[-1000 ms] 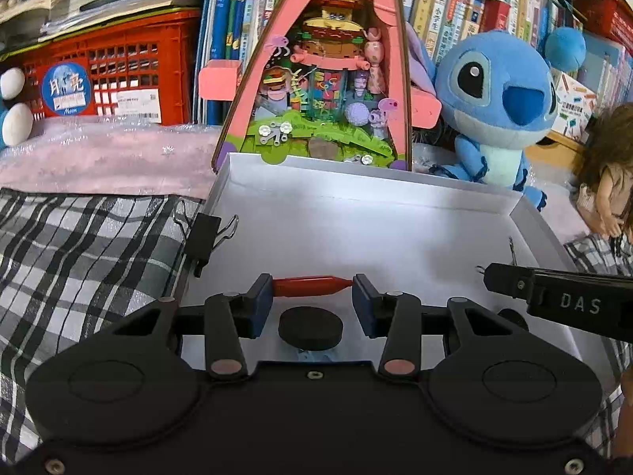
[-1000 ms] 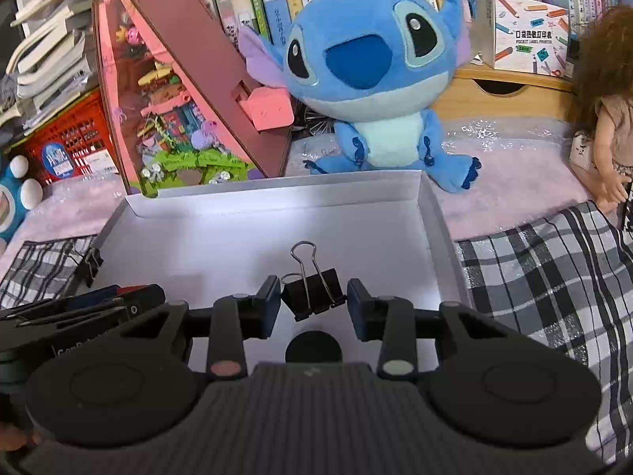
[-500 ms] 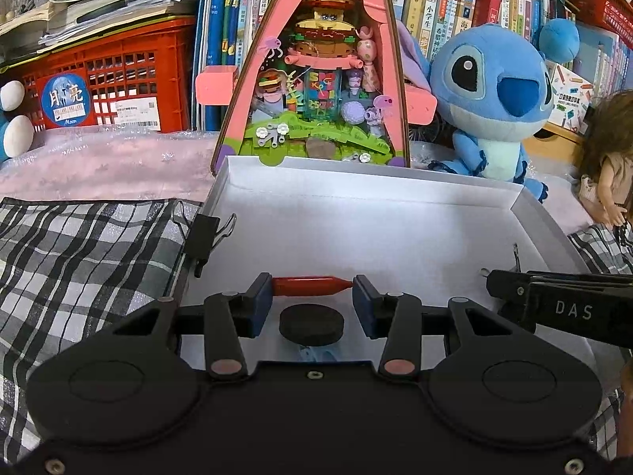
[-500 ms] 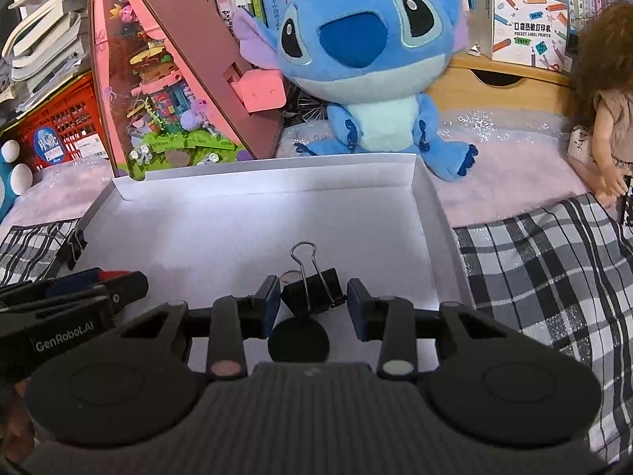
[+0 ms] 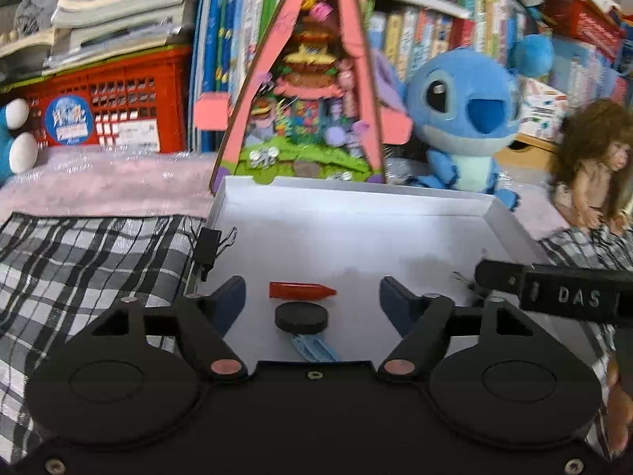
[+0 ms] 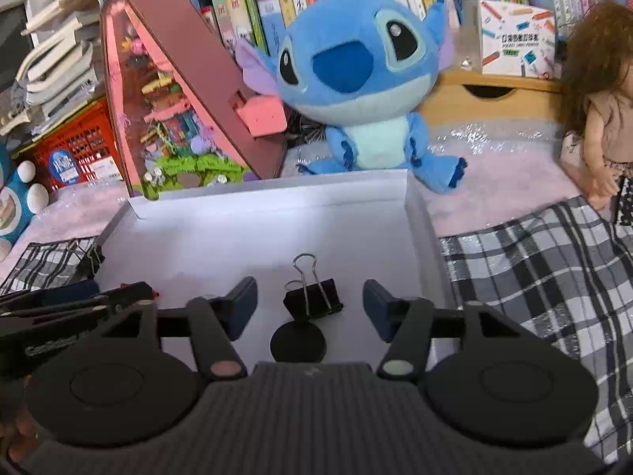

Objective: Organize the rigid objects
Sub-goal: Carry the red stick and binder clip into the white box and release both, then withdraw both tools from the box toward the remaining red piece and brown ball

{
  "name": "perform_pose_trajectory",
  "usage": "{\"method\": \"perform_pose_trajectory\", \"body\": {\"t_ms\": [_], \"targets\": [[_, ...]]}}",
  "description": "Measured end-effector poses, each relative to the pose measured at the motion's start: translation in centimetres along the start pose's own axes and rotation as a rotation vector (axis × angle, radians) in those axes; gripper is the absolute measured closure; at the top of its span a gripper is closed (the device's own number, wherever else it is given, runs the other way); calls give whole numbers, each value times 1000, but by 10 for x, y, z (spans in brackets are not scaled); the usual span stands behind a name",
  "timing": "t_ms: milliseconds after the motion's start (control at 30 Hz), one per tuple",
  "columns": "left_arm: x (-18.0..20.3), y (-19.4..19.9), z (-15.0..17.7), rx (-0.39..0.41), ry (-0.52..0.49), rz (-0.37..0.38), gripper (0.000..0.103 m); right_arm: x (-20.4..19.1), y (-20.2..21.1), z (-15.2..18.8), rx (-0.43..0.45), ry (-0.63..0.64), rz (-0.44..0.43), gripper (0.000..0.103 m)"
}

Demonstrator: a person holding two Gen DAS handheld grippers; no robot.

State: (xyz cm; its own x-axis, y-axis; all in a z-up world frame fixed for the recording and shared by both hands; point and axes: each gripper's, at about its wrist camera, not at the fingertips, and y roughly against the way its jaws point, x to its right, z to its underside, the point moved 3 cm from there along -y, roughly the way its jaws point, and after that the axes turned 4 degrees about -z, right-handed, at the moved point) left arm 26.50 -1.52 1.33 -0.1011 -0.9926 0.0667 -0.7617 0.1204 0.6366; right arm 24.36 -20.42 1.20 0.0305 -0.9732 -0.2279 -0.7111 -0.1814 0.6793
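A white shallow box (image 5: 356, 229) lies in front of both grippers; it also shows in the right wrist view (image 6: 269, 233). My left gripper (image 5: 312, 297) is open, with a red crayon (image 5: 300, 289) lying free between its fingers on the box floor. A black disc (image 5: 301, 317) and a blue piece (image 5: 312, 350) lie just nearer. My right gripper (image 6: 310, 303) is open, with a black binder clip (image 6: 312, 297) lying free between its fingers and a black disc (image 6: 298, 343) below it.
Another black binder clip (image 5: 209, 246) is clipped on the box's left wall. A pink triangular toy house (image 5: 304, 111), a blue plush (image 6: 356, 79), a doll (image 6: 593, 111) and a red crate (image 5: 114, 111) stand behind. Checked cloth (image 6: 534, 269) flanks the box.
Both grippers have opened. The left let go of the red crayon and the right let go of the binder clip; both objects now rest in the box.
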Motion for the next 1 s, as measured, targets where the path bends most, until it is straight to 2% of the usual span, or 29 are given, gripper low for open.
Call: {"method": "perform_pose_trajectory", "body": {"t_ms": [67, 333, 567, 1000], "targets": [[1, 11, 2, 16, -18, 8, 22, 2, 8, 1, 24, -2, -11, 18], [-1, 52, 13, 62, -25, 21, 16, 4, 42, 8, 92, 10, -58, 10], [3, 86, 30, 122, -63, 25, 14, -7, 71, 22, 145, 99, -71, 3], [-5, 124, 66, 139, -66, 47, 13, -17, 115, 50, 206, 197, -85, 0]]}}
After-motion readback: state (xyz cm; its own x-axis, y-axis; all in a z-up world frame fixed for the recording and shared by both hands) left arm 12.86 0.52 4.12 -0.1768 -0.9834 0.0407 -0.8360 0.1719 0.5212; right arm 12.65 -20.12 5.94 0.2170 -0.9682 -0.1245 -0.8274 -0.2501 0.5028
